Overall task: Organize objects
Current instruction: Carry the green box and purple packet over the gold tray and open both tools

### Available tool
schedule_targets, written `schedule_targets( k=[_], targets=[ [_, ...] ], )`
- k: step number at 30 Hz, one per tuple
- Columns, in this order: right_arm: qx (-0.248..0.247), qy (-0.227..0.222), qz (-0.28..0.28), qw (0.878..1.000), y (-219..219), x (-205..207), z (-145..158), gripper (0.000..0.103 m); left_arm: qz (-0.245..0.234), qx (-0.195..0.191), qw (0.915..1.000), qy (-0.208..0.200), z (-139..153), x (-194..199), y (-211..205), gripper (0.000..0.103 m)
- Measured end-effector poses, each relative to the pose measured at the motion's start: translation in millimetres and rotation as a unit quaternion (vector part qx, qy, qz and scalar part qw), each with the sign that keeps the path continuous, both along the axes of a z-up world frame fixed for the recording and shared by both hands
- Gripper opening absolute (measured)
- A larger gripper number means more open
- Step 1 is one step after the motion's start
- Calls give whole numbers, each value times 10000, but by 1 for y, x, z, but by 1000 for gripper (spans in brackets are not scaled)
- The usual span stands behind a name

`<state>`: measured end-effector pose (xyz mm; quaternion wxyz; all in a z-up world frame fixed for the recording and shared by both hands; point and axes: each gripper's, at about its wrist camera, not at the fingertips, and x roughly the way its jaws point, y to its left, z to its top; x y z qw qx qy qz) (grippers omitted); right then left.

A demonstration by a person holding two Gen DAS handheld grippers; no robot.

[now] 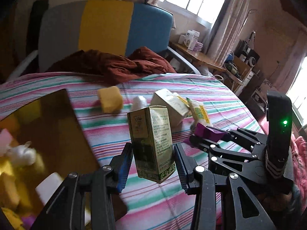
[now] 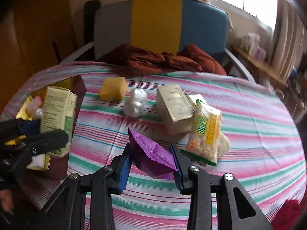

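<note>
Nearest the left wrist camera, the left gripper [image 1: 153, 163] has its fingers clenched on a green carton [image 1: 151, 143] by its two broad faces, lifted clear of the striped bedsheet [image 1: 220, 99]; likely light, stiff card, best squeezed low and gently. Beside it, the right gripper [image 2: 151, 163] grips a purple foil packet [image 2: 151, 155], soft, crinkly and probably slippery. Left of them a gold-lined box [image 1: 48, 134] already holds small wrapped pieces, while a yellow block [image 2: 113, 91], white wad [image 2: 135, 102], cream carton [image 2: 174, 105] and snack bag [image 2: 206, 132] lie farther up the bed.
</note>
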<state>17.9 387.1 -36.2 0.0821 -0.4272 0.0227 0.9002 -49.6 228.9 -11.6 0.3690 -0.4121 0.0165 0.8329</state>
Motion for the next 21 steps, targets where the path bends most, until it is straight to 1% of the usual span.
schedule_targets(
  k=[4, 9, 15, 21],
  targets=[
    [190, 59, 185, 9996, -15, 2, 5, 38, 218, -51, 9997, -6, 1, 3, -25, 44],
    [302, 113, 260, 9991, -26, 4, 11, 38, 417, -124, 9991, -11, -2, 7, -48, 44],
    [422, 193, 303, 9985, -41, 4, 19, 38, 614, -74, 9981, -66, -3, 6, -69, 44],
    [466, 276, 374, 9978, -60, 1, 28, 38, 709, 2, 9975, -4, 0, 8, -84, 44]
  ],
)
